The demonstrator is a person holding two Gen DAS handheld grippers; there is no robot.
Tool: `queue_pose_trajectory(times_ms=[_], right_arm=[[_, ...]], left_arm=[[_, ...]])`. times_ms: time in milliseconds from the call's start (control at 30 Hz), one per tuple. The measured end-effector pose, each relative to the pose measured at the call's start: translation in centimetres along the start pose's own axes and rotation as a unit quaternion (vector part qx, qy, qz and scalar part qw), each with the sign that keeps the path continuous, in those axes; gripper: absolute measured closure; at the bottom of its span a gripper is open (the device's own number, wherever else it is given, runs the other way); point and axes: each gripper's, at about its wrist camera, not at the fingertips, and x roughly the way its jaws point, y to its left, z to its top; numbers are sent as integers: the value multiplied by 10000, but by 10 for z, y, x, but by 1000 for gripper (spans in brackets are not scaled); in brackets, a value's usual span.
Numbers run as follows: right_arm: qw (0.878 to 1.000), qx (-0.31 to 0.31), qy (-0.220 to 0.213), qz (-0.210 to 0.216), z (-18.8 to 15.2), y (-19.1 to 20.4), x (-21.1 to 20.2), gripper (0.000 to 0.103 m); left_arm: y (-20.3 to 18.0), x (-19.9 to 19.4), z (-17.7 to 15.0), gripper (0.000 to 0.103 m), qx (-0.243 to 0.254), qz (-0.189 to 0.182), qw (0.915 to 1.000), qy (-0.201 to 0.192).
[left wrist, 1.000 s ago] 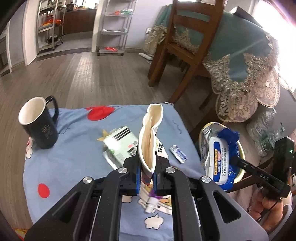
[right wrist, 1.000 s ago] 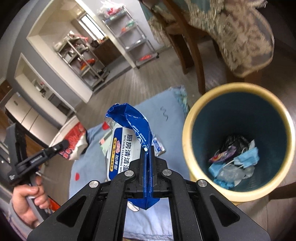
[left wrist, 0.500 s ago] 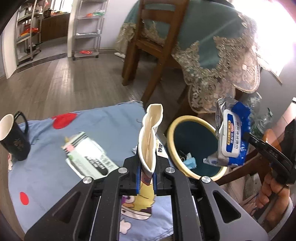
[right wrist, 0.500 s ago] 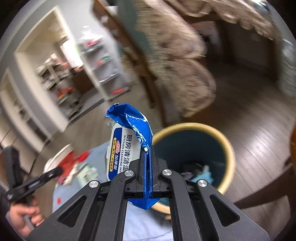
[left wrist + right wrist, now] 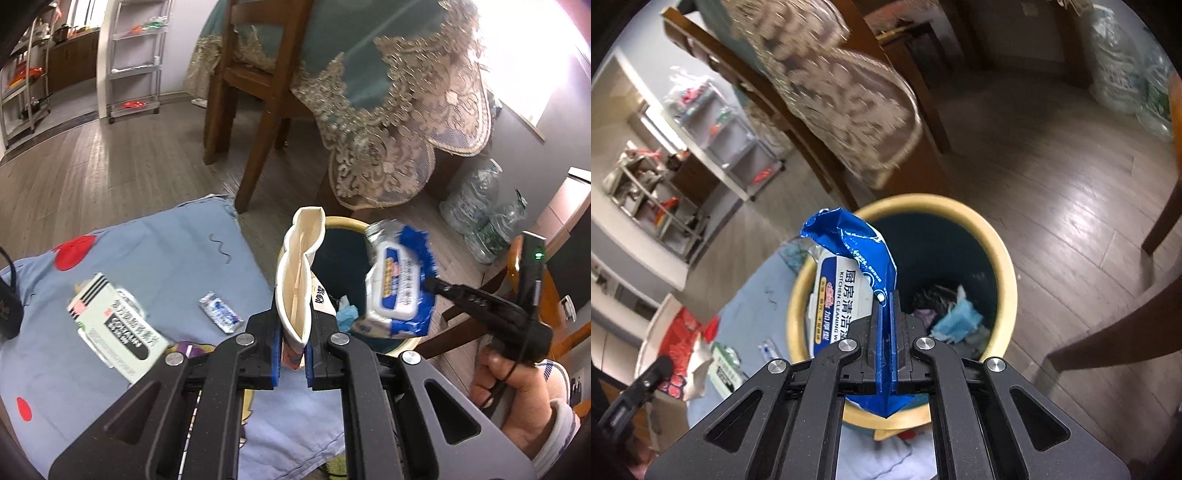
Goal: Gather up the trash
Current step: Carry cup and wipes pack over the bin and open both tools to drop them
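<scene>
both wrist views angled down, sharing bin point(image 5: 341, 258) close.

The black mug point(image 5: 7, 295) is cut by the left edge; the lace tablecloth point(image 5: 831, 99) is blurred; the bin point(image 5: 1004, 258) contents stay unclear

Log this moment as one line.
left gripper: shut on paper bag | right gripper: opening, wipes pack between pads | bin: below pack

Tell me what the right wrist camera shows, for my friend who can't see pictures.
The right tongs pinch a blue and white wipes packet over a round yellow-rimmed bin, their jaws just starting to open. Crumpled trash lies at the bottom of the bin. Left of the bin is a blue cloth with more litter on it.
</scene>
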Motion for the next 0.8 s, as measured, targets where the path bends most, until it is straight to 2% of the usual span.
queue_pose_trajectory(times_ms=[67, 133, 333, 367, 433, 533, 700, 800], right_arm=[[9999, 67, 108, -22, -2, -2, 4, 95], [9997, 124, 223, -44, -4, -3, 9, 88], [9998, 113, 128, 105, -5, 1, -1, 70], [9999, 58, 71, 117, -5, 4, -5, 67], [9998, -35, -98, 144, -5, 10, -18, 49], [9986, -178, -497, -14, -3, 17, -42, 31], [9931, -405, -1067, -263, 2, 21, -78, 14], [9918, -392, -1188, -275, 5, 17, -86, 10]], left_arm=[[-7, 6, 1, 95, 47, -35, 10000, 44], [-12, 11, 1, 95, 74, -68, 9999, 90], [-27, 31, 1, 95, 189, -147, 9994, 243], [-29, 34, 1, 95, 216, -165, 9993, 271], [-36, 43, 1, 95, 283, -225, 9987, 352], [-45, 57, 1, 94, 403, -295, 9979, 415], [-62, 81, 1, 94, 556, -372, 9964, 518], [-73, 93, 1, 94, 668, -433, 9951, 579]])
